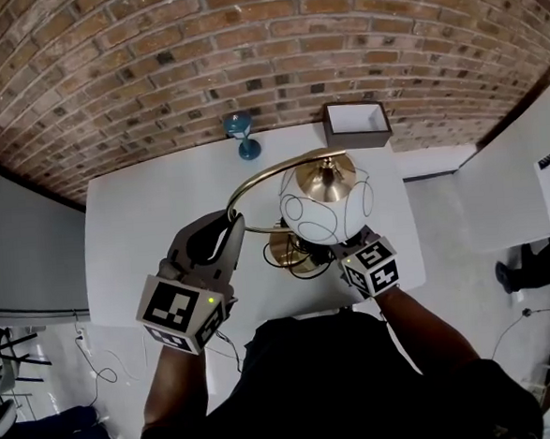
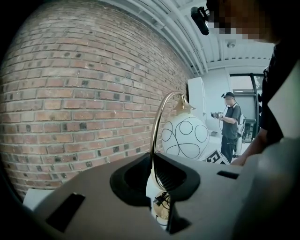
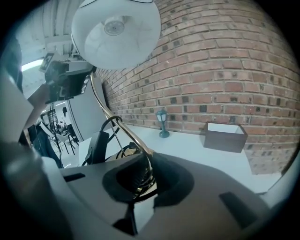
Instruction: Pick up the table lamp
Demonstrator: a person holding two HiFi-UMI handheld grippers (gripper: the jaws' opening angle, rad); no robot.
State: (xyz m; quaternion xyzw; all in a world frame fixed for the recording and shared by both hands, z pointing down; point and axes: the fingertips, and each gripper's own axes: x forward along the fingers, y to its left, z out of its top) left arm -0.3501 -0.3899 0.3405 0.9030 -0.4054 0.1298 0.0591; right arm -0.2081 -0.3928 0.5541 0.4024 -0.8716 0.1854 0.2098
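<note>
The table lamp has a white globe shade (image 1: pixel 326 210) with black loops, a curved brass arm (image 1: pixel 254 185) and a brass base (image 1: pixel 291 250) wound with black cord. It hangs above the white table (image 1: pixel 135 233). My left gripper (image 1: pixel 231 228) is shut on the brass arm (image 2: pixel 157 126), low on its curve, with the globe (image 2: pixel 185 136) just beyond. My right gripper (image 1: pixel 338 249), partly hidden under the globe, is shut on the lamp's lower brass stem (image 3: pixel 119 124) by the cord (image 3: pixel 101 136). The shade (image 3: pixel 116 33) looms overhead in the right gripper view.
A small blue lantern figure (image 1: pixel 241 132) and a brown open box (image 1: pixel 356 124) stand at the table's far edge against the brick wall. A person (image 2: pixel 229 124) stands in the background, and someone's legs (image 1: pixel 532 266) show at the right.
</note>
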